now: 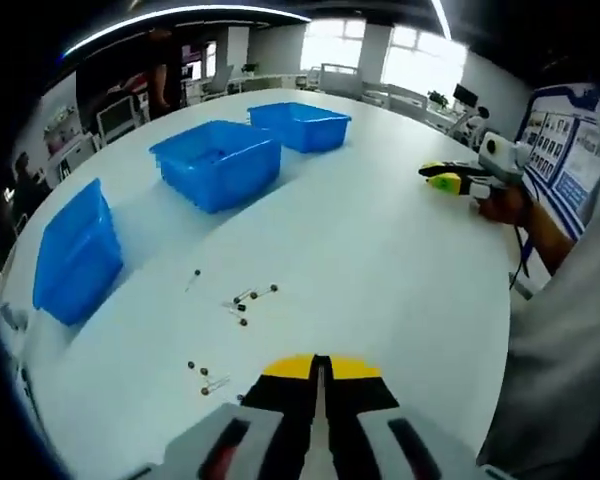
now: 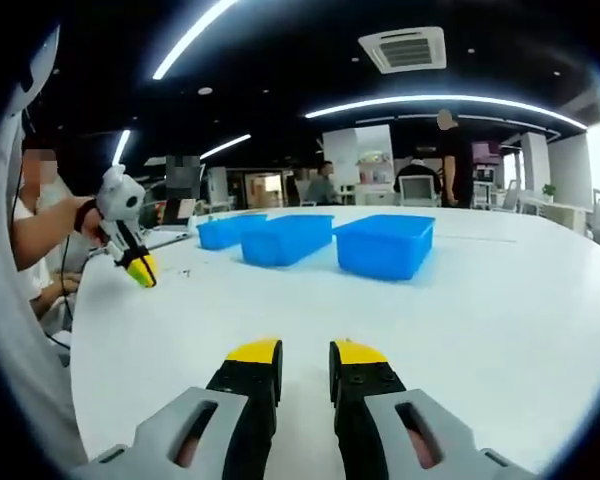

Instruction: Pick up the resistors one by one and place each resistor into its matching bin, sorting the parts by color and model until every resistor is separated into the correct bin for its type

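Note:
Several small resistors [image 1: 242, 301] lie scattered on the white table [image 1: 380, 260], with a few more [image 1: 204, 377] just ahead of my left gripper [image 1: 320, 366]. Its yellow-tipped jaws are shut together with nothing visible between them. Three blue bins stand beyond: a near one [image 1: 75, 255] at the left, a middle one [image 1: 218, 162] and a far one [image 1: 300, 125]. My right gripper [image 2: 306, 352] hovers open over bare table, nothing between its jaws. In the right gripper view the bins [image 2: 385, 243] line up ahead, and the left gripper [image 2: 140, 268] hangs at the left above tiny resistors [image 2: 185, 272].
The right gripper [image 1: 445, 180] is held in a hand at the table's right side in the left gripper view. People [image 2: 458, 160] stand among desks and monitors beyond the table. A seated person's arm [image 2: 45, 225] is at the left edge.

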Action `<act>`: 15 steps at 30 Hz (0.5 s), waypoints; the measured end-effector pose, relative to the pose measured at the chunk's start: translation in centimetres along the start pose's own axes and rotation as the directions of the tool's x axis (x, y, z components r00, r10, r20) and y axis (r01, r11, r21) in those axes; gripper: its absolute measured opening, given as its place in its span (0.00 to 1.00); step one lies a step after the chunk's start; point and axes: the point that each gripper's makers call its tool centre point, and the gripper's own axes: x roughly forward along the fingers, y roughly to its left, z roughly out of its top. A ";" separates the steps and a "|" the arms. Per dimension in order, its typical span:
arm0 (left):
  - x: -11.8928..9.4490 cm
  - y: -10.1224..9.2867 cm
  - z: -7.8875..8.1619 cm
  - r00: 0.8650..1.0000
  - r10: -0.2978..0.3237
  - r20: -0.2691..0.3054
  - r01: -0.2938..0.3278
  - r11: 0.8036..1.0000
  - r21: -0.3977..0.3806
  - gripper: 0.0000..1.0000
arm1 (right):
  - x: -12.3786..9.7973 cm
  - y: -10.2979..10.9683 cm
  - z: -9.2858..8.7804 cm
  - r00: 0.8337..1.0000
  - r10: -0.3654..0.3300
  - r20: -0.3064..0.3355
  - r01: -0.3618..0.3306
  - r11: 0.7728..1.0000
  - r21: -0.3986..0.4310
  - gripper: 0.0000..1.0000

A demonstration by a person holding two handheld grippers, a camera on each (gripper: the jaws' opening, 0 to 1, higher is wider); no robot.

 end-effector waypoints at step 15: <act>-1.9 -0.6 8.9 0.928 -0.010 0.372 -0.015 0.998 0.064 0.06 | 0.1 0.0 0.0 1.000 0.000 0.003 0.000 1.000 0.004 0.21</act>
